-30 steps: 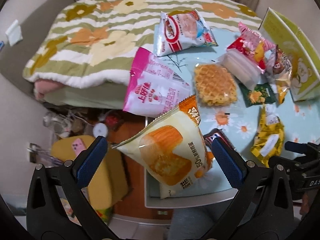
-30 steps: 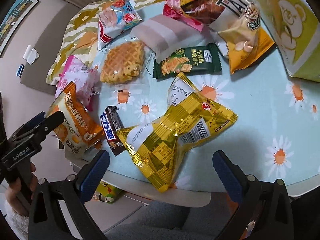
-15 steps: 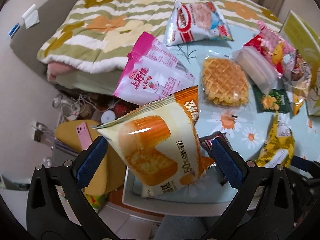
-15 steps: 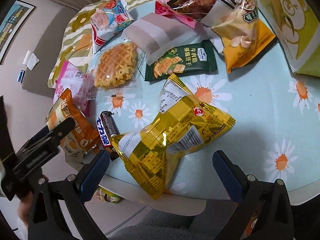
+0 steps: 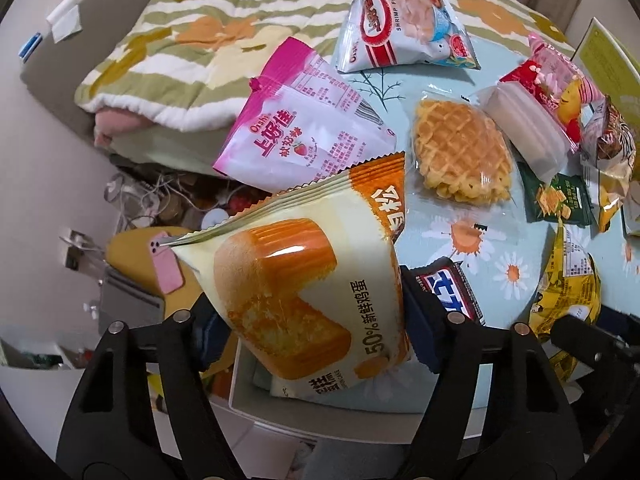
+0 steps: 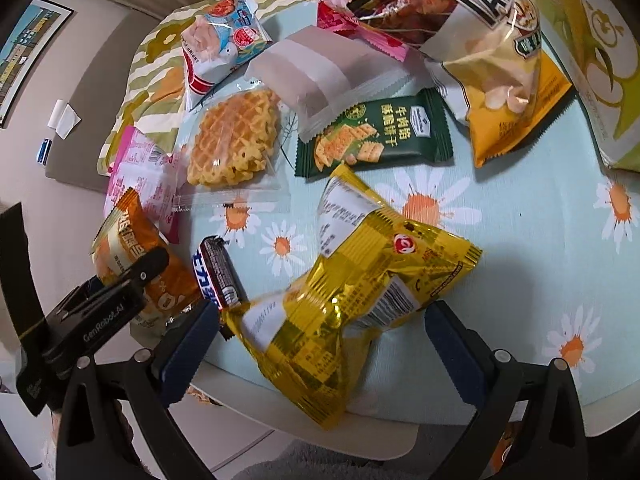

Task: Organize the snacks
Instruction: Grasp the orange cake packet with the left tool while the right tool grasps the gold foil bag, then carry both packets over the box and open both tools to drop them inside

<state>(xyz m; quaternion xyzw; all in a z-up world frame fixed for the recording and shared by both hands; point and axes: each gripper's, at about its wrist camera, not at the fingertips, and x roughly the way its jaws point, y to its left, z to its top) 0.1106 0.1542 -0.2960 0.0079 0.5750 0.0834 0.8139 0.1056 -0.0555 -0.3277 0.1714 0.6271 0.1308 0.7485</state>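
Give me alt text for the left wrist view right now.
The left gripper is shut on an orange cake packet at the near edge of a daisy-print table. Beyond it lie a pink strawberry snack bag, a wrapped waffle and a shrimp flakes bag.

The cake packet is cream with an orange top band and a golden sponge printed on it. Behind it, the strawberry snack bag is pink and white. The desk wears a pale blue cloth patterned with white, orange-centred daisies. On that cloth lie a shiny yellow bag, a dark green cracker pack and a golden lattice waffle. The bed's quilt has olive and white stripes with orange flowers.
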